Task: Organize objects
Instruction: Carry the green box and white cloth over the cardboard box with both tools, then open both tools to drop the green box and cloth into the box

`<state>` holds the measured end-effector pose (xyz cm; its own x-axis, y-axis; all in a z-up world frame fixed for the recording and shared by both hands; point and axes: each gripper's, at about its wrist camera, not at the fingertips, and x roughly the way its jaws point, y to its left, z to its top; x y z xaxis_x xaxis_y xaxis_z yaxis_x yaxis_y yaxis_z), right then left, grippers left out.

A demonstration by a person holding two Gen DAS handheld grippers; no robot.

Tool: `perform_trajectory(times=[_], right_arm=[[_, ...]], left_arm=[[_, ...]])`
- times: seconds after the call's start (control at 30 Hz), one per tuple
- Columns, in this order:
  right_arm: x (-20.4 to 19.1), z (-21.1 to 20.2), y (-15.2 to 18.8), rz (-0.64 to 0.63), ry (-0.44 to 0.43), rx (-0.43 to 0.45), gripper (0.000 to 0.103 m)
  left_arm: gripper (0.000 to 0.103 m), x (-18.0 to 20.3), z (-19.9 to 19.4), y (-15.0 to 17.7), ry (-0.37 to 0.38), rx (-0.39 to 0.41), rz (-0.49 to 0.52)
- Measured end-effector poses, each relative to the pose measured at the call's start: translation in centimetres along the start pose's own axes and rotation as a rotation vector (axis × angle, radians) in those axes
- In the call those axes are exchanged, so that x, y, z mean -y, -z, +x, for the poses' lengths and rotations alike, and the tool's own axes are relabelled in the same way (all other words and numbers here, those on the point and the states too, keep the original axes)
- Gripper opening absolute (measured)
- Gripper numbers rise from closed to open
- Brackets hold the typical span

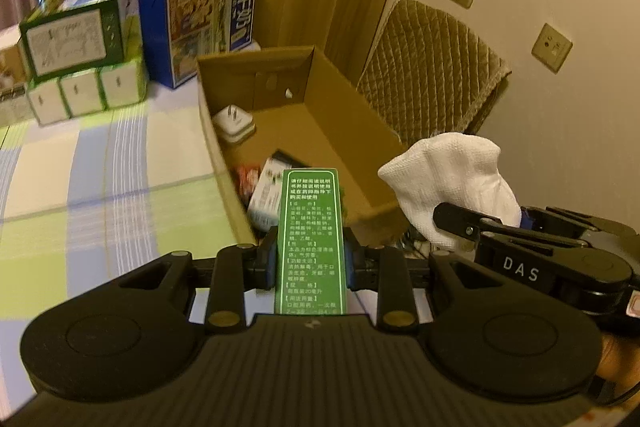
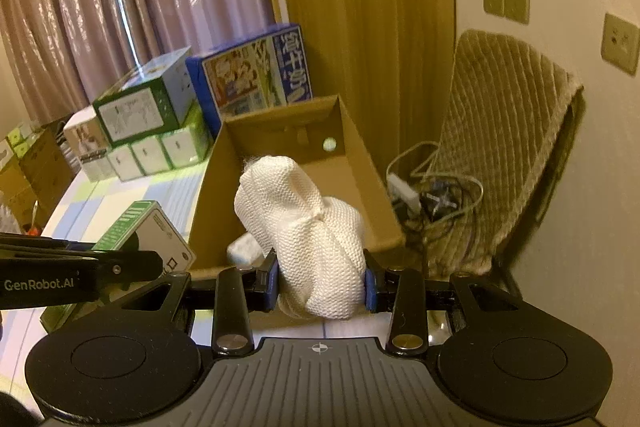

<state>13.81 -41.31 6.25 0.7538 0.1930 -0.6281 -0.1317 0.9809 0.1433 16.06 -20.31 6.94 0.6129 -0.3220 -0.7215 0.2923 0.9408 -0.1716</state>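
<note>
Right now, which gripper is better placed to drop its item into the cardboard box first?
Probably the right. The right gripper holds the white cloth close to the cardboard box, its tip over the near rim. The left gripper holds the green box nearer the left wall.

- Right gripper [image 2: 320, 283]: jaws closed on a white knitted cloth [image 2: 308, 235], held over the near edge of an open cardboard box [image 2: 360, 163].
- Left gripper seen at 9 o'clock, carrying a green-and-white carton [image 2: 156, 227].
- Stacked boxes [image 2: 140, 111] noted at 10 o'clock.
- Tangled cables [image 2: 436, 195] at 3 o'clock, beside the box.
</note>
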Motion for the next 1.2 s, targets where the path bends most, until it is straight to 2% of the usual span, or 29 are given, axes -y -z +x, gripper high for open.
perform_trajectory(times=[0.17,0.4,0.8,1.2], right_arm=[[0.8,1.9,-2.6,-0.004,0.002,-0.005,0.036],[1.3,4.9,-4.9,-0.013,-0.004,-0.022,0.036],[2.2,10.0,-6.6,-0.008,-0.007,-0.068,0.036],[3.4,12.7,-7.8,0.023,-0.005,-0.074,0.036]], left_arm=[[0.025,-0.1,1.7,-2.9,-0.019,0.007,0.015],[0.025,-0.8,4.1,-5.3,-0.027,-0.002,0.024],[0.025,-2.1,8.3,-8.0,-0.031,-0.024,0.013],[0.025,-3.0,12.1,-10.3,-0.039,-0.022,0.017]])
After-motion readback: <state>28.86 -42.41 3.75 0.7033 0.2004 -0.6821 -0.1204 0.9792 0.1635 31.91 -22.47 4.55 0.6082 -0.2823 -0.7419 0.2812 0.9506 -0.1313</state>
